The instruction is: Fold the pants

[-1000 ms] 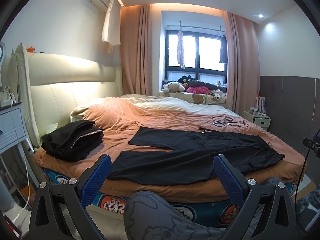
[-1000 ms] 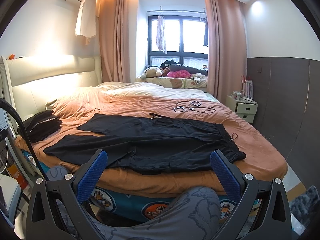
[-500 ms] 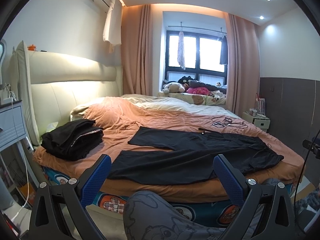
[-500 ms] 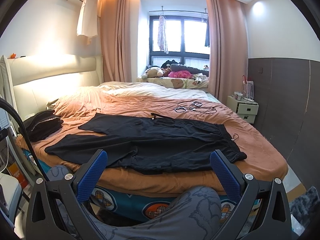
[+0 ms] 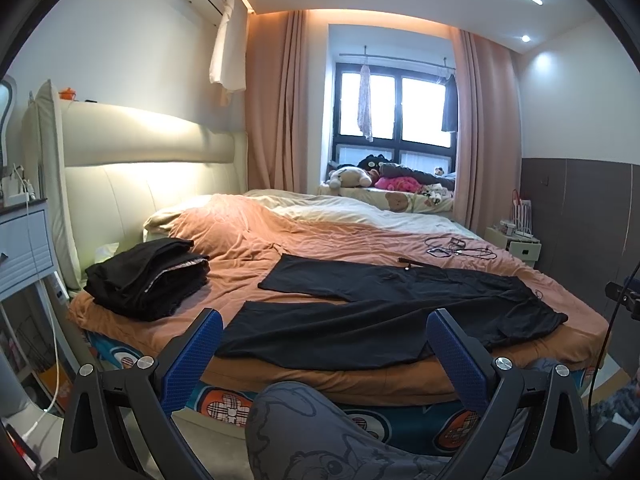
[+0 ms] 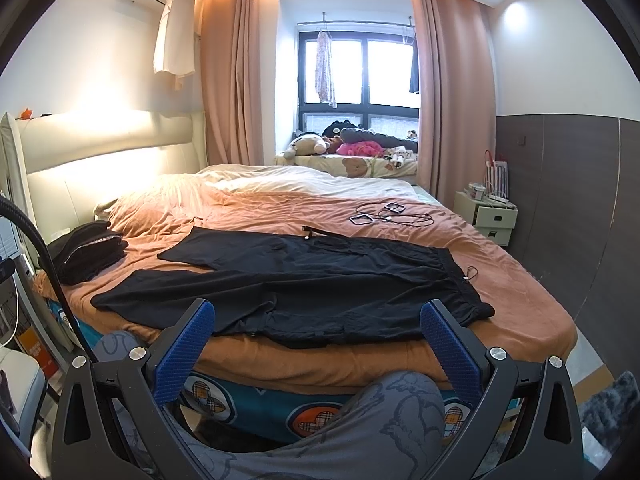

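Little has moved since the earlier frames: both views sit a touch higher and closer, the pants unchanged.

Bed [image 5: 280, 240]: orange cover, cream headboard to the left, window at the far side.

Pants [image 5: 392, 312]: black, spread flat across the near part of the bed, unfolded. Waistband to the right, two legs pointing left and splayed apart, the nearer leg reaching close to the bed's front edge.

Stack of folded dark clothes [image 5: 148, 276]: on the bed near the headboard, well apart from the pants.

Cables [image 5: 460, 248]: loose tangle on the cover beyond the pants.

Left gripper [image 5: 320, 356]: blue pads spread wide, holding nothing, short of the bed edge; the pants lie ahead of it, untouched.

Right gripper [image 6: 316, 344]: likewise spread wide and empty, before the bed edge, the pants beyond.

Knee [image 5: 304, 432]: in grey patterned fabric, below each gripper.

View differences: the left wrist view shows the stack fully, plus a grey drawer unit [image 5: 22, 244] at the left edge. The right wrist view shows the waistband [image 6: 460, 280] and its drawstring more clearly, the white nightstand [image 6: 488, 216] larger, and a black hose [image 6: 40, 248] crossing at left.
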